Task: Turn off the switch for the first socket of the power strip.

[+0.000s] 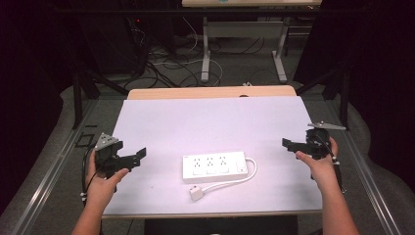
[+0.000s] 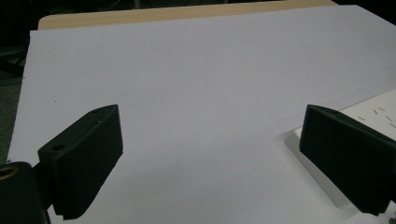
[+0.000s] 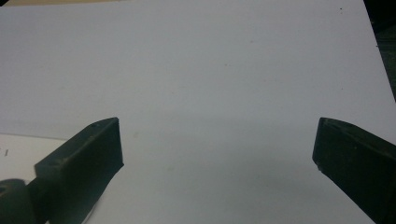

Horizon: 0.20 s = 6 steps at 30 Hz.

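Note:
A white power strip (image 1: 214,165) with three outlet pairs lies near the front middle of the white table sheet (image 1: 210,122). Its cord loops round the right end to a white plug (image 1: 196,194) lying just in front of it. My left gripper (image 1: 139,155) is held at the sheet's left edge, open and empty, pointing right toward the strip. In the left gripper view the jaws stand wide apart (image 2: 210,154), and a corner of the power strip (image 2: 373,109) shows behind the right jaw. My right gripper (image 1: 288,145) hovers at the right edge, open and empty (image 3: 217,154), pointing left.
The sheet covers a wooden tabletop (image 1: 210,92) whose far edge shows beyond it. Past the table, cables (image 1: 166,63) lie on the floor by another desk's metal legs (image 1: 205,54). Metal rails (image 1: 54,161) run along both sides of the table.

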Available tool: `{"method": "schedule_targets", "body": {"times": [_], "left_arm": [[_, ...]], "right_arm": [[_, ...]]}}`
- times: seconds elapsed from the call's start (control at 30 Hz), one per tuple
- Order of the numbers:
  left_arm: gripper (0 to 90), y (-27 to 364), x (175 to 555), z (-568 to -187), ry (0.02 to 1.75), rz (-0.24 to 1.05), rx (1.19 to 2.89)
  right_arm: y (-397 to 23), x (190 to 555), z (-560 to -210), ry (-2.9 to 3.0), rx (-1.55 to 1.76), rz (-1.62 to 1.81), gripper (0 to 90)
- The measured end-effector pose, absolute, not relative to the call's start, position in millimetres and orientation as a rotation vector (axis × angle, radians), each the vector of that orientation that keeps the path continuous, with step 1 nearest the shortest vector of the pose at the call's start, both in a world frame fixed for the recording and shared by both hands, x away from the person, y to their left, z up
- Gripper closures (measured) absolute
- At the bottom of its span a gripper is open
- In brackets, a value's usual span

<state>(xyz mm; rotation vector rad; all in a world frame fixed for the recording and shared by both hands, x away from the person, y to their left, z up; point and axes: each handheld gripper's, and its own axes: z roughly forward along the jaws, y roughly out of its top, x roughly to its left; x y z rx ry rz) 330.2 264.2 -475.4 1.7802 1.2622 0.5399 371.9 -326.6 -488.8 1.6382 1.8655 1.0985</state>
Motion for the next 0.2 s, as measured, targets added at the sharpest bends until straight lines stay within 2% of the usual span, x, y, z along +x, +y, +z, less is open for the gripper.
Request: {"method": "schedule_targets", "body": {"times": [0.2], "left_arm": [[5.9, 264.6, 330.3, -475.4, 1.263, 0.542, 1.78]], "right_arm": [[-326.5, 372.5, -489.7, 1.865, 1.64, 1.097, 1.3]]}}
